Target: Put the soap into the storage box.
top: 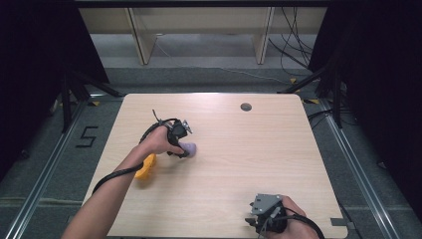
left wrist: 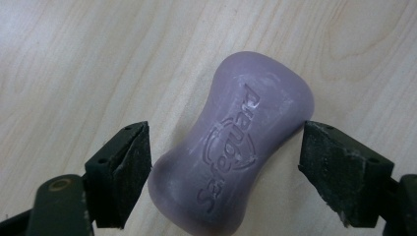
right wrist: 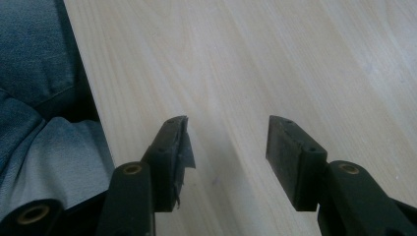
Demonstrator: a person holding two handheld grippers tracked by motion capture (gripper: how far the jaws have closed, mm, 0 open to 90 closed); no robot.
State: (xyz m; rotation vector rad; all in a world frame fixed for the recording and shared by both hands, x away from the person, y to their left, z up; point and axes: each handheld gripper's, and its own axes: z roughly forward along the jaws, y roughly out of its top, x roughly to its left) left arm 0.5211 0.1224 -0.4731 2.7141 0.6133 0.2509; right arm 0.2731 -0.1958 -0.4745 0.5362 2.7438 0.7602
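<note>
A purple soap bar (top: pixel 191 148) with raised lettering lies flat on the wooden table (top: pixel 249 159), left of centre. My left gripper (top: pixel 181 145) hangs over it. In the left gripper view the soap bar (left wrist: pixel 236 142) sits between the two black pads (left wrist: pixel 123 172), and the left gripper (left wrist: pixel 223 167) is open, with both pads close beside the bar's waist but not pressing it. My right gripper (top: pixel 255 222) rests near the table's front edge at the right. In its own view the right gripper (right wrist: pixel 226 142) is open over bare wood, nothing between its fingers.
A yellow-orange object (top: pixel 146 168) lies on the table beside the left forearm. A round dark grommet (top: pixel 246 106) sits near the far edge. Blue denim (right wrist: pixel 34 73) shows past the table's front edge. Black frames and cables stand around the table.
</note>
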